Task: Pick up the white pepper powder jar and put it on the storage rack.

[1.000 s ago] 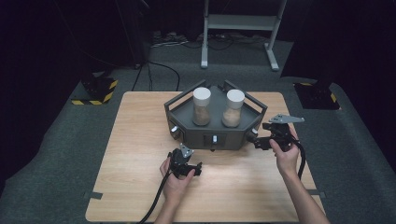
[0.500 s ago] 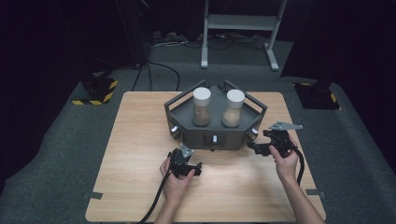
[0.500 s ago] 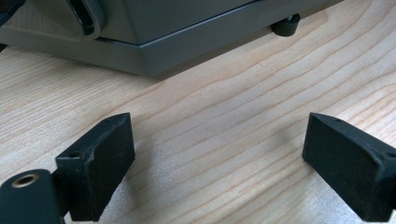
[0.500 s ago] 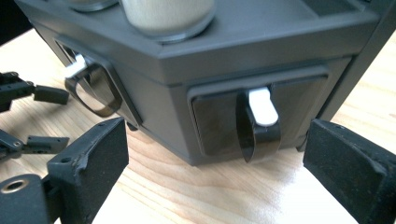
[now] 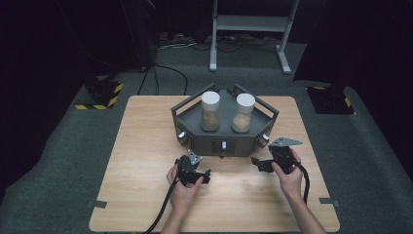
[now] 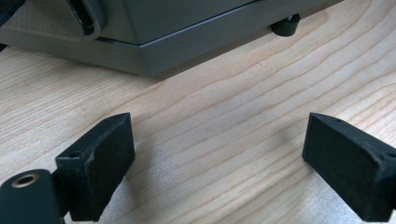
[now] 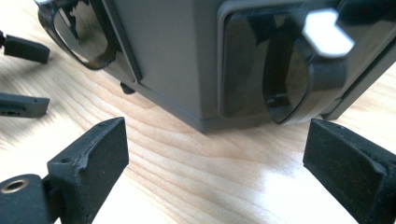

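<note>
High view: I am holding the left gripper and right gripper at the near face of the grey dispenser, centred toward the worktop's far edge; two jars are standing in it.
Left gripper view: jaws apart, empty.
Right gripper view: jaws apart, facing one white-tabbed knob just ahead; the right gripper is the nearer one.

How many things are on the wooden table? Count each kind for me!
Jars with white lids: 2, left jar and right jar
Grey tray-shaped stand holding the jars: 1
Hand-held grippers: 2, left gripper and right gripper, both open and empty
Total: 5
</note>
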